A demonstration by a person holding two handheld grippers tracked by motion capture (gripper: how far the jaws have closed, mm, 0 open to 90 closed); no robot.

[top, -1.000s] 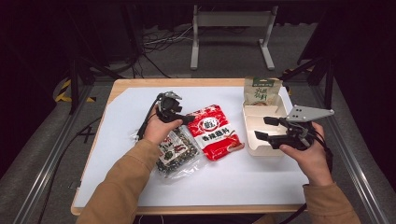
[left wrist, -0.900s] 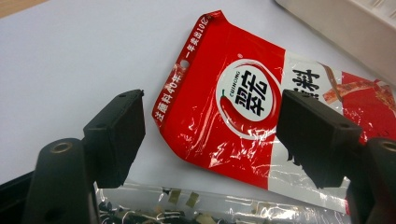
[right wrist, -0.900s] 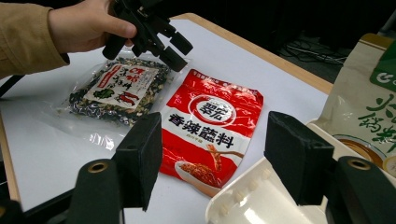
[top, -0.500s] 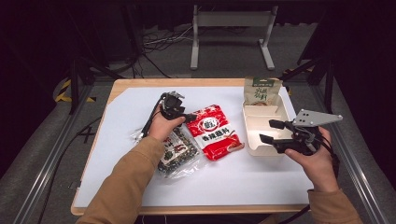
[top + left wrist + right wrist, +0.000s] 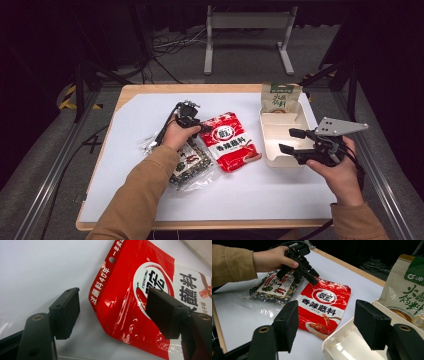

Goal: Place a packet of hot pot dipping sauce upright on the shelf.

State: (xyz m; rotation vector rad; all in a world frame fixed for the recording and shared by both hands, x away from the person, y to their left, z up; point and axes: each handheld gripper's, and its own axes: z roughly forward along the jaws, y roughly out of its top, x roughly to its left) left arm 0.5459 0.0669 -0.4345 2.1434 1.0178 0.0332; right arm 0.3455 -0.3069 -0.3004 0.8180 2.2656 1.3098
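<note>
Left gripper (image 5: 202, 128), jaws spread and empty, poised at the red seasoning packet's (image 5: 229, 141) 11 o'clock corner; the packet lies flat at table centre. Pinching that sealed corner looks best. Right gripper (image 5: 288, 140), also agape, hovers over the tray (image 5: 274, 149).
</note>
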